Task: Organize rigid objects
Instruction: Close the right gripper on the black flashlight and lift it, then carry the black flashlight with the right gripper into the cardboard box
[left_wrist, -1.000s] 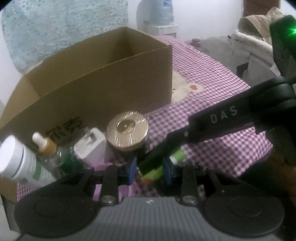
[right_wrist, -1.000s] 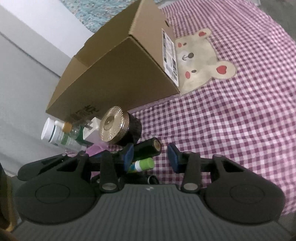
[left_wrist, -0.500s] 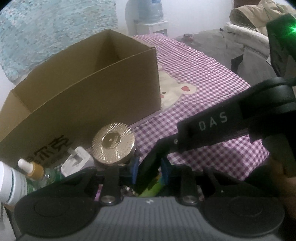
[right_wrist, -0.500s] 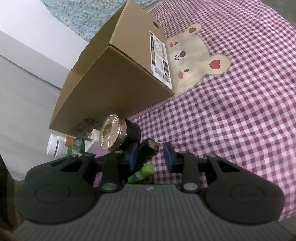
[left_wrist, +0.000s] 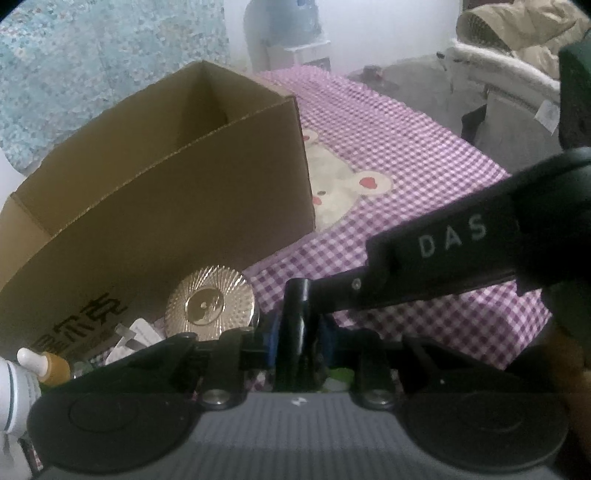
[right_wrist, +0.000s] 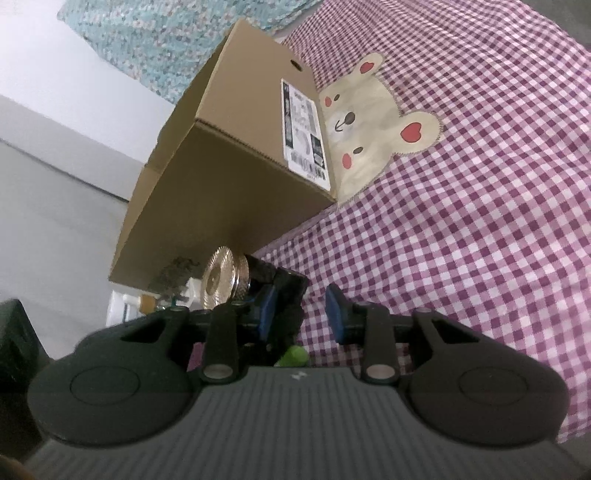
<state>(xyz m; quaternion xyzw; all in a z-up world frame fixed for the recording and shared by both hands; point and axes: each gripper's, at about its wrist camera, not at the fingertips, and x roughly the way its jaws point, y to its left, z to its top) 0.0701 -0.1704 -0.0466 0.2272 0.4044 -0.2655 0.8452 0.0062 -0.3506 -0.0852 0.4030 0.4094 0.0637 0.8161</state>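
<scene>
A black tube stands straight up between the blue pads of my left gripper, whose jaws are closing and pressing on it. From the right, a black finger of the other tool reaches its upper end. My right gripper is open: the dark tube lies against its left pad, with a gap to the right pad. Just left stands a gold-lidded dark jar. Behind it is an open cardboard box.
A green-capped pen lies under the jaws. A white plug, a dropper bottle and a white bottle crowd the box's front at the left. The purple checked cloth with a bear patch stretches right.
The left jaws have narrowed onto the black tube, which went from slanting right to standing straight between the pads. The right jaws closed a little and that view rolled.
</scene>
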